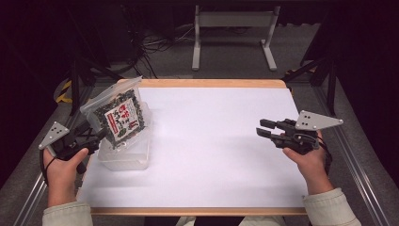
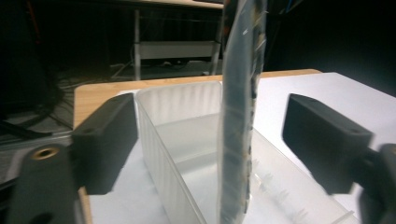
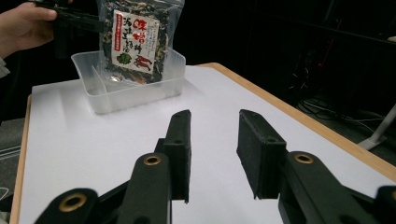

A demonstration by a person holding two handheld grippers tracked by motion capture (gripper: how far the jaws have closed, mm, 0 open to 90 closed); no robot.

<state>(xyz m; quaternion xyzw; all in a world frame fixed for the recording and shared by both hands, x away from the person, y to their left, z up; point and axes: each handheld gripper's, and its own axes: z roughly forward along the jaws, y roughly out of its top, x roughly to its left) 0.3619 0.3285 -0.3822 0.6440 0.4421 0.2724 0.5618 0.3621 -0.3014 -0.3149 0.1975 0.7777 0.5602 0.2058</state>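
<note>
With the left gripper [image 2: 210, 154] fingers spread around the snack bag [image 1: 120, 117] standing in the clear bin [image 1: 124, 157], withdraw straight back without tipping it; right gripper [image 3: 212, 154] fingers apart, empty.

A table [image 1: 211, 83] with a light wooden edge is seen, its top covered by a white sheet [image 1: 211, 141]. Beyond the far edge, a grey floor [image 1: 235, 61] is visible, on which a pale grey metal stand [image 1: 233, 28] with two feet is placed. A tangle of dark cables [image 1: 150, 47] is spread on the floor to its left. The surroundings are kept dark.
</note>
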